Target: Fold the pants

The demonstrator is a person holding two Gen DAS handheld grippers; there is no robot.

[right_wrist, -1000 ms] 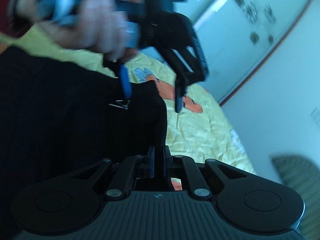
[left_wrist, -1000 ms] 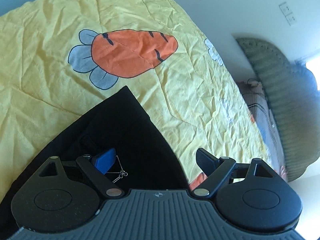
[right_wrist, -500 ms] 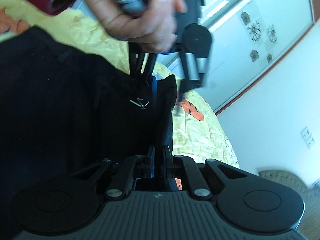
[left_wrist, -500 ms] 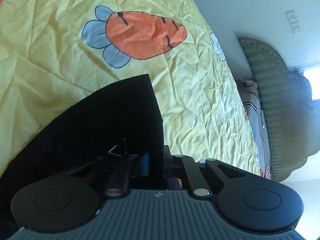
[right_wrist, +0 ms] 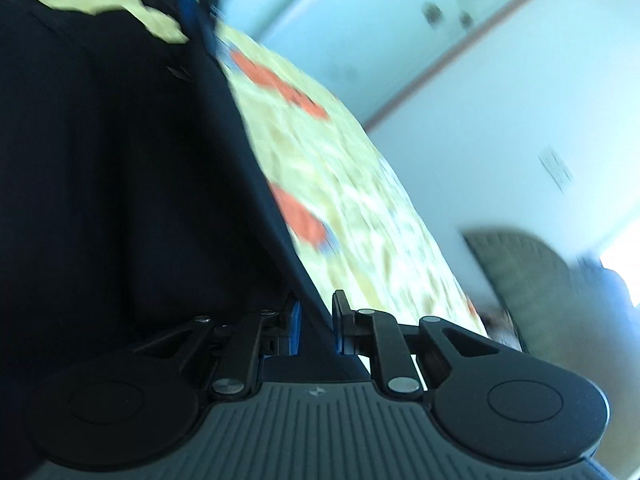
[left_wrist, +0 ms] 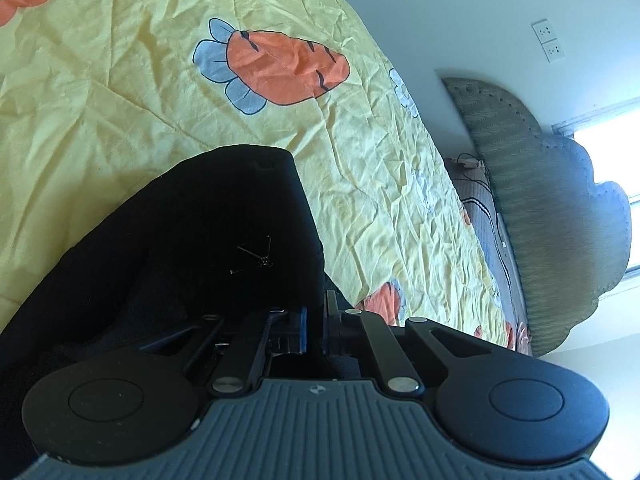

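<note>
My left tongs [left_wrist: 314, 330] clamp the limp black pants [left_wrist: 192, 248] at their edge, my right tongs [right_wrist: 316, 330] opening around it; soft cloth, best pinched at corners.

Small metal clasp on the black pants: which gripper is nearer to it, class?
Left. The left gripper is shut on the black pants right beside the small metal clasp; the right gripper, jaws opening with the pants' edge between them, sits farther along the fabric.

Daylight flooded in from a blown-out window [left_wrist: 612, 128] at the right; the left wrist view was sharp, its edges bowed by the fisheye; the right wrist view was smeared and blue-tinted; the black pants [left_wrist: 192, 240] showed almost no detail.
</note>
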